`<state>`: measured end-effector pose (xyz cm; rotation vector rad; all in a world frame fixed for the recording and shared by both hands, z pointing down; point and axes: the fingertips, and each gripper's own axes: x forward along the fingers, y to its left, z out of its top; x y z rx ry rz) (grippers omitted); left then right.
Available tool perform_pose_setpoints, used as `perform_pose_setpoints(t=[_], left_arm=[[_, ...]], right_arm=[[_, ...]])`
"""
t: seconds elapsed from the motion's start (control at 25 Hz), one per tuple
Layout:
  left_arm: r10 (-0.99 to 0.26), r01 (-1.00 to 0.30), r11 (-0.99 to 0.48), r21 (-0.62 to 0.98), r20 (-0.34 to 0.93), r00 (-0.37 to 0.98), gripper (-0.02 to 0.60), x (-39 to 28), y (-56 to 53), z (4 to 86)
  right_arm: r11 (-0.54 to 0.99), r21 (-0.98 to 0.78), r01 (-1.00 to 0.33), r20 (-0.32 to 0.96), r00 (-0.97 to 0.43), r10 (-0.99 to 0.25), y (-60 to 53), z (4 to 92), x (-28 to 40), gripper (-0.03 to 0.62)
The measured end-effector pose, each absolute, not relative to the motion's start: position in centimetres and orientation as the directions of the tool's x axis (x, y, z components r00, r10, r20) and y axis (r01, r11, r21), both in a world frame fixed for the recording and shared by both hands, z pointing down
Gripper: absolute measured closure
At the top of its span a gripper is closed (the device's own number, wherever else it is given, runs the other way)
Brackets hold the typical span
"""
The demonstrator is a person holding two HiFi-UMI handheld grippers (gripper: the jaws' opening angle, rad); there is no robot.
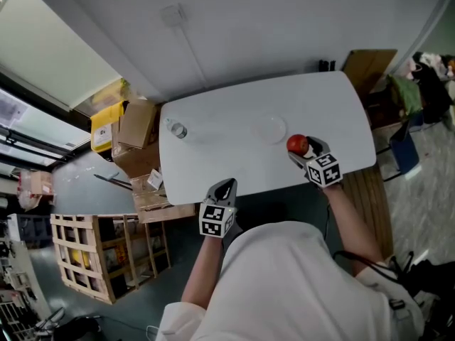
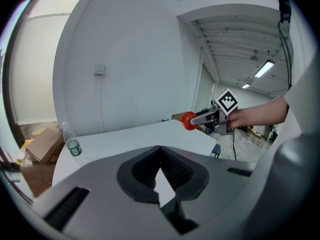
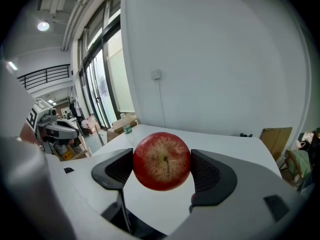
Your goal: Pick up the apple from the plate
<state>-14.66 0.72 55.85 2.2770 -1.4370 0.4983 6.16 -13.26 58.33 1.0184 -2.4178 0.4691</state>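
A red apple (image 1: 296, 144) hangs a little above the white table (image 1: 234, 155), near its right front corner, with my right gripper (image 1: 302, 150) shut on it. In the right gripper view the apple (image 3: 161, 160) fills the gap between the two dark pads, stem end towards the camera. A faint white plate (image 1: 257, 128) lies just left of and beyond the apple, with nothing on it. My left gripper (image 1: 225, 185) rests at the table's front edge, shut and holding nothing. The left gripper view has its pads (image 2: 172, 166) meeting, and the apple (image 2: 188, 120) off to the right.
A small clear water bottle (image 1: 176, 128) stands near the table's left end. Cardboard boxes (image 1: 136, 125) and a wooden crate (image 1: 99, 251) stand on the floor to the left. A cardboard sheet (image 1: 368, 66) leans by the far right corner. A wall runs behind the table.
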Motion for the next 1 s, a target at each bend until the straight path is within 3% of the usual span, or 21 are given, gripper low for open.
perform_pose_setpoints(t=[1.0], left_arm=[[-0.763, -0.910, -0.383, 0.160, 0.500, 0.409, 0.580, -17.9, 0.7, 56.4]], right_arm=[[0.674, -0.107, -0.731, 0.548, -0.609, -0.574, -12.8, 58.0, 3.1, 0.238]])
